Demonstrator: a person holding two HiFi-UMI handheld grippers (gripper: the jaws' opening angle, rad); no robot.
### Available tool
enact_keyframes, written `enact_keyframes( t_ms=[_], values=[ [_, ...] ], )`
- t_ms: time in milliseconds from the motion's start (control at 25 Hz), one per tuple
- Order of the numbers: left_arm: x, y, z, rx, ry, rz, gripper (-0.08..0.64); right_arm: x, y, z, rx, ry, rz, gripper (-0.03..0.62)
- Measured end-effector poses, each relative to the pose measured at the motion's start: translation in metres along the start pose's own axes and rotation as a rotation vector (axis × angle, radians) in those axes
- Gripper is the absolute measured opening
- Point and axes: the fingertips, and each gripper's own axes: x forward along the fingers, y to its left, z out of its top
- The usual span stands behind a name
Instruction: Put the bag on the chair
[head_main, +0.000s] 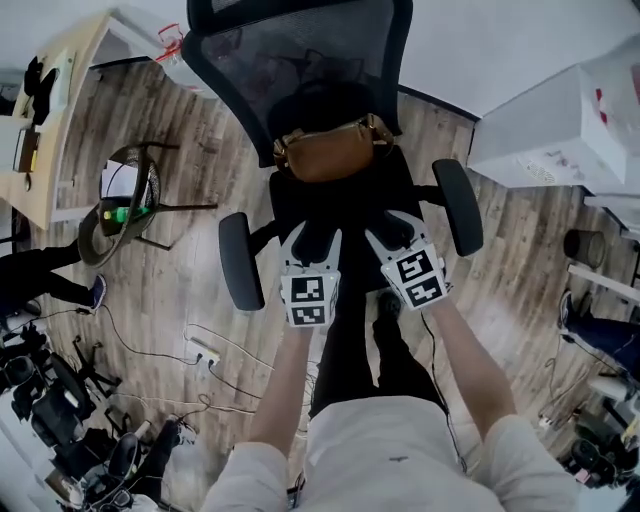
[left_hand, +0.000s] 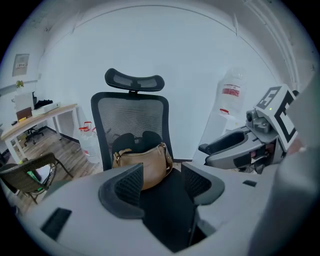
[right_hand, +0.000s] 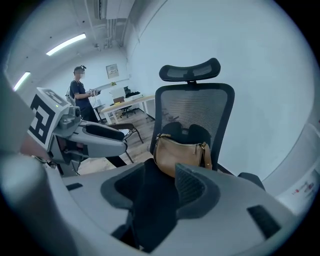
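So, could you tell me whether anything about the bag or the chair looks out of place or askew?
Nothing stands out. The brown bag sits upright at the back of the seat of the chair, with nothing spilled or tipped. The left gripper and right gripper are both open and empty in front of it.

A black mesh-backed office chair with padded armrests stands on the grey-brown wood-plank floor. A tan leather handbag rests on the chair's black seat, at the seat's twelve o'clock edge, touching the backrest. On the floor, a small dark-framed side chair stands at the office chair's nine o'clock, and a white power strip lies at seven o'clock.
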Motion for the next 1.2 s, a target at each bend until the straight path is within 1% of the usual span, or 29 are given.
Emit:
enact_keyframes(
  t_ms=[320, 440, 560, 800, 1000, 1200],
  values=[
    [-0.057, -0.054, 0.000, -0.012, -0.021, -0.002, 0.233, -0.064, 0.032, -0.012, -0.028, -0.031, 0.032, 0.184],
    [-0.081, -0.072, 0.002, -0.012, -0.034, 0.009, 0.232, -0.087, 0.044, -0.015, -0.044, -0.046, 0.041, 0.181],
    [-0.105, -0.091, 0.005, -0.028, -0.054, 0.021, 0.230, -0.112, 0.053, -0.019, -0.054, -0.069, 0.051, 0.179],
    [-0.140, -0.122, 0.000, -0.027, -0.077, 0.046, 0.216, -0.152, 0.061, -0.029, -0.067, -0.105, 0.059, 0.164],
    [-0.172, -0.153, -0.003, -0.034, -0.080, 0.044, 0.206, -0.187, 0.070, -0.040, -0.062, -0.123, 0.069, 0.155],
    [-0.192, -0.178, -0.001, -0.044, -0.106, 0.038, 0.188, -0.216, 0.076, -0.044, -0.076, -0.144, 0.080, 0.138]
  ],
)
